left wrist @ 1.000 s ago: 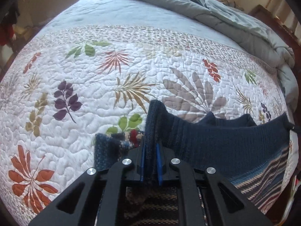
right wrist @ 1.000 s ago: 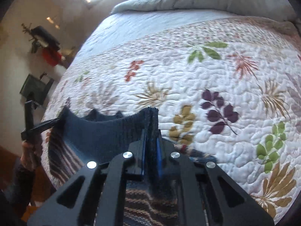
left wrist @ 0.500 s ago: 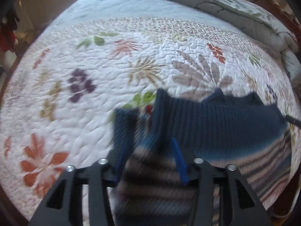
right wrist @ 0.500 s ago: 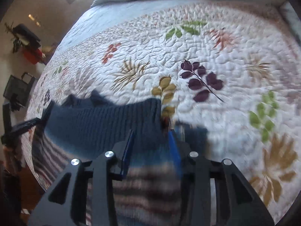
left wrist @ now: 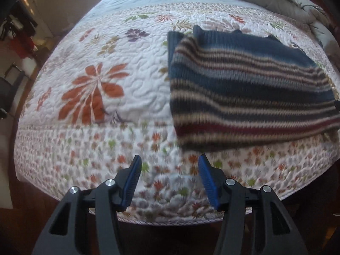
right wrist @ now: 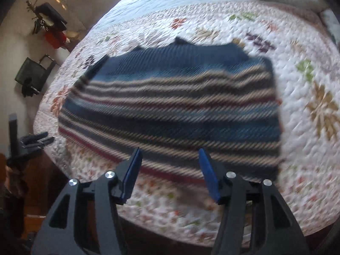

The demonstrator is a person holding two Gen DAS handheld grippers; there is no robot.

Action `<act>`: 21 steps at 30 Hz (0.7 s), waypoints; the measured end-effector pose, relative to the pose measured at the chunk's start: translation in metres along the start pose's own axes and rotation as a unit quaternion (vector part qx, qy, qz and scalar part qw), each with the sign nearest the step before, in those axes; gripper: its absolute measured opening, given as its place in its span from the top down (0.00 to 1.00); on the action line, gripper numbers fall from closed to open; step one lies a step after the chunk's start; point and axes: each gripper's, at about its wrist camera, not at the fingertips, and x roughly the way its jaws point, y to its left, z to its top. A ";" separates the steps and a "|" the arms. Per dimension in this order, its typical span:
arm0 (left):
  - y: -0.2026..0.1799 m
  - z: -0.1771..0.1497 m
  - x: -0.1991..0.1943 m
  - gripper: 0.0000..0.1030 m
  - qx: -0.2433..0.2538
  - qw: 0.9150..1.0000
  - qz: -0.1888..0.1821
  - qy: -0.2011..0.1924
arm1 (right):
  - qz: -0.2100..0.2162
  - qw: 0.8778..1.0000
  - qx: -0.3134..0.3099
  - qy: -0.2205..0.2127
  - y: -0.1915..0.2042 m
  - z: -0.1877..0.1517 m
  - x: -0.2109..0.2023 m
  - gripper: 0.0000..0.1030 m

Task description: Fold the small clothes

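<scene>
Sweater (left wrist: 250,89) lies folded once on the quilted bed (left wrist: 131,89), navy hem edge at twelve o'clock, striped body toward me. My left tongs (left wrist: 169,177) and right tongs (right wrist: 170,172) have just been opening; both stand half apart, holding nothing. I judge further folds remain.

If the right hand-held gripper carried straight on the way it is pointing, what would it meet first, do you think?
Most likely the striped sweater lying on the quilt: the open right hand-held gripper, with nothing between its pads, frames the sweater's near hem. Depth is unclear, so it might touch the quilt just short of that hem.
</scene>
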 end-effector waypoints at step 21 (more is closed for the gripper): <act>0.032 0.024 -0.002 0.82 -0.113 0.987 -0.087 -0.078 | 0.060 0.994 0.087 0.004 0.000 -0.032 0.000 0.44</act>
